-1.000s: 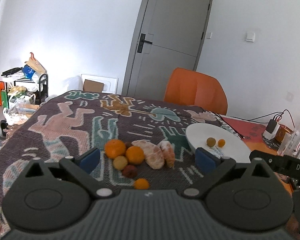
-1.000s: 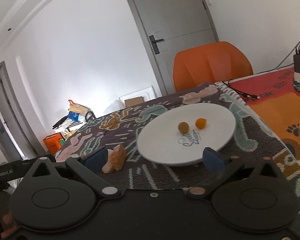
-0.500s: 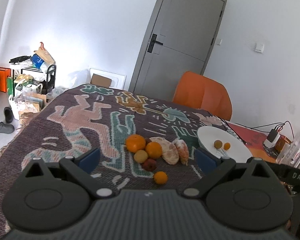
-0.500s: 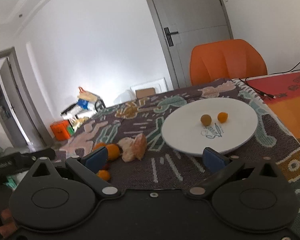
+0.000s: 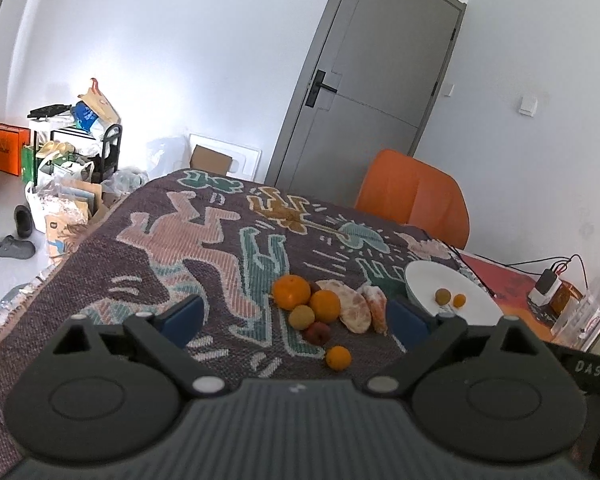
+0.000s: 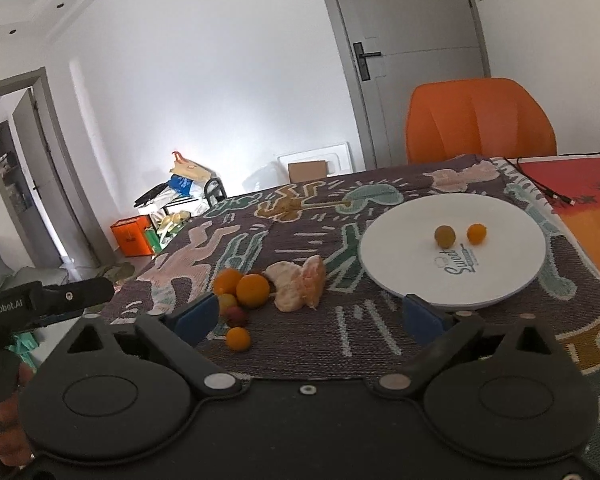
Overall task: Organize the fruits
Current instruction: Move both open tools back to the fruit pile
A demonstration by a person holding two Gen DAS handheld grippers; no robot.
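Note:
A pile of fruit lies on the patterned cloth: two oranges [image 5: 291, 291] [image 5: 325, 306], a yellow-green fruit [image 5: 301, 317], a dark red fruit [image 5: 317, 333], a small orange fruit [image 5: 338, 357] and peeled citrus pieces [image 5: 355, 311]. The pile also shows in the right wrist view [image 6: 253, 289]. A white plate [image 6: 500, 276] holds a small brown-green fruit [image 6: 445, 235] and a small orange fruit [image 6: 476, 233]. My left gripper [image 5: 296, 320] is open and empty, above the table short of the pile. My right gripper [image 6: 315, 318] is open and empty, in front of the plate.
An orange chair [image 6: 480, 120] stands behind the table. A charger with cables [image 5: 548, 282] and a clear bottle [image 5: 584, 312] sit on the red mat at the right. Bags and a rack [image 5: 72, 140] stand on the floor at the left.
Both grippers have pulled back and up from the table. The fruit pile and plate look smaller and farther. In the right wrist view the whole pile has come into sight.

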